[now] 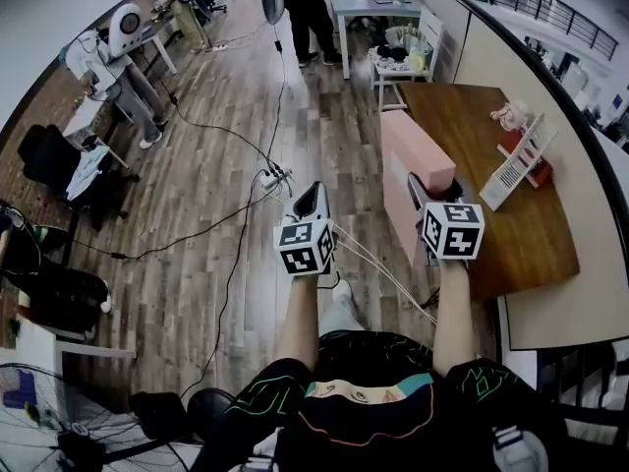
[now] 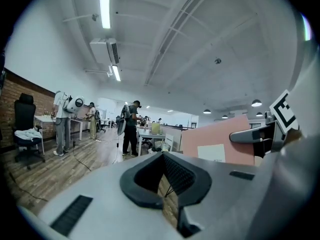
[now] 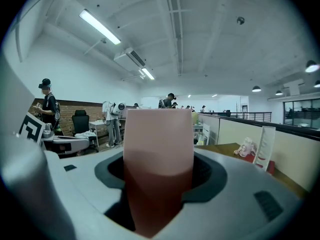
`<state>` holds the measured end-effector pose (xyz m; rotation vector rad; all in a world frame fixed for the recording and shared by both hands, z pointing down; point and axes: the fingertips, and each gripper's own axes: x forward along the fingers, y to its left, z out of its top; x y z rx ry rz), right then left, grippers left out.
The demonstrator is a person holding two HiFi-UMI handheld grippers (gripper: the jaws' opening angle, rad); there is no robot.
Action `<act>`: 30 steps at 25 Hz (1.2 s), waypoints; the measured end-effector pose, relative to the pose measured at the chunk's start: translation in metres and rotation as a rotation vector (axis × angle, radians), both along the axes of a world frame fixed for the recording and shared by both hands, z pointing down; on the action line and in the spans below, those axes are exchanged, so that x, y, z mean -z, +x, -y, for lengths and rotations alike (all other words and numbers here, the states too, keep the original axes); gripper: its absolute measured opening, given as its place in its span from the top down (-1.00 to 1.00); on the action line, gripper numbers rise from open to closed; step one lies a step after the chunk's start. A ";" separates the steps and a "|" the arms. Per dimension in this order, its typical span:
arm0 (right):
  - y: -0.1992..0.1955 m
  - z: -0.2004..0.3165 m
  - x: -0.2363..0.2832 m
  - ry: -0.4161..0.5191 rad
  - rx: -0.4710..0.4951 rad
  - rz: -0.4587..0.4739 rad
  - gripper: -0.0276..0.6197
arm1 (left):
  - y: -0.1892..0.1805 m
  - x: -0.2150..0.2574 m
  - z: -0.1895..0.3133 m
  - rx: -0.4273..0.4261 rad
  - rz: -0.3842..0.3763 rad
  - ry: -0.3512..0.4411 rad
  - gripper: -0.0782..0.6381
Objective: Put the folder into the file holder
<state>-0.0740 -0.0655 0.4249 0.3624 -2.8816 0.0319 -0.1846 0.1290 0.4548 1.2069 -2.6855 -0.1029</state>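
Note:
My right gripper point(image 1: 425, 191) is shut on the near end of a thick pink folder point(image 1: 413, 160), held up over the floor at the left edge of the wooden table point(image 1: 491, 234). In the right gripper view the folder point(image 3: 159, 134) fills the space between the jaws point(image 3: 159, 174). The white slotted file holder point(image 1: 519, 165) stands upright on the table to the folder's right, and it also shows in the right gripper view point(image 3: 263, 146). My left gripper point(image 1: 313, 205) hangs over the floor left of the folder, its jaws point(image 2: 165, 184) together with nothing in them.
A pink soft toy point(image 1: 508, 116) lies on the table behind the file holder. A low partition wall point(image 1: 580, 195) runs along the table's far side. Cables and a power strip point(image 1: 275, 177) lie on the wood floor. A person point(image 1: 310, 13) stands by a grey desk beyond.

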 end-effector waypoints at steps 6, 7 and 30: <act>-0.097 0.008 -0.009 -0.012 0.034 -0.073 0.03 | -0.086 -0.011 0.002 0.045 -0.057 0.001 0.78; -0.117 0.007 -0.006 -0.007 0.045 -0.071 0.03 | -0.104 -0.009 -0.002 0.063 -0.060 0.012 0.78; -0.382 0.024 0.034 0.024 0.199 -0.027 0.03 | -0.335 0.021 -0.034 0.318 -0.015 0.089 0.78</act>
